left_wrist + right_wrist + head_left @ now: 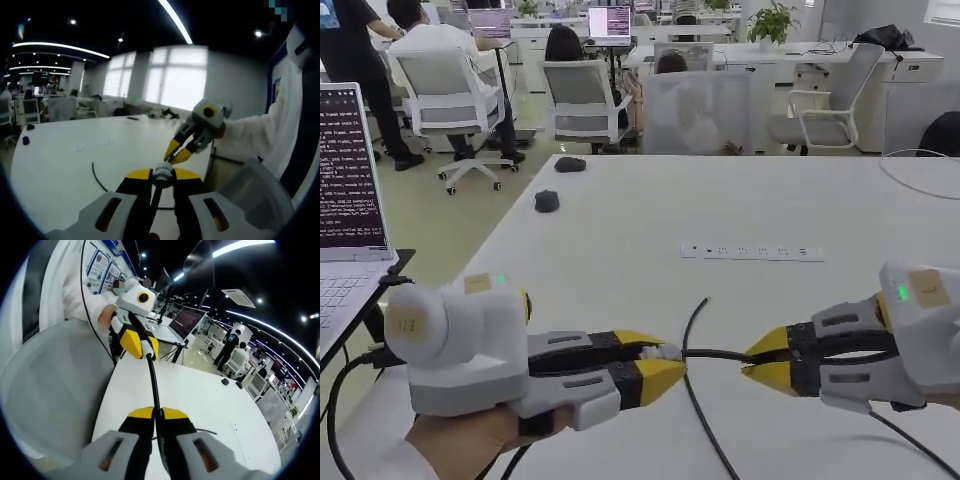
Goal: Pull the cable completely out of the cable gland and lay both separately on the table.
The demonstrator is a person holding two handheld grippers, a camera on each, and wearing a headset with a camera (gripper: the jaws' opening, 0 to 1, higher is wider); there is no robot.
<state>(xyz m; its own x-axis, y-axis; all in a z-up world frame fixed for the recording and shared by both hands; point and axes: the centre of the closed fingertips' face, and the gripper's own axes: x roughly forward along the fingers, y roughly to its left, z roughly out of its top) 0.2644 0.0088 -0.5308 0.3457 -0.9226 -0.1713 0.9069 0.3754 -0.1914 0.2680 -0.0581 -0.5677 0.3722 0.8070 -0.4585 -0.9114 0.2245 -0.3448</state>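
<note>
A small white cable gland [665, 352] is pinched in the tips of my left gripper [672, 357], held low over the white table [620, 250]. A black cable [715, 354] runs straight out of the gland to my right gripper [748, 360], which is shut on it a short way off. More black cable curves across the table beneath them. In the left gripper view the gland [162, 174] sits between the yellow jaws, with the right gripper [175, 155] just beyond. In the right gripper view the cable [152, 382] stretches from my jaws up to the gland [147, 349].
A laptop [345, 190] stands off the table's left edge. A white power strip [752, 251] lies mid-table, with two dark lumps [547, 200] [570, 164] farther back left. A thin white cord [920, 185] loops at the right. Office chairs and people fill the background.
</note>
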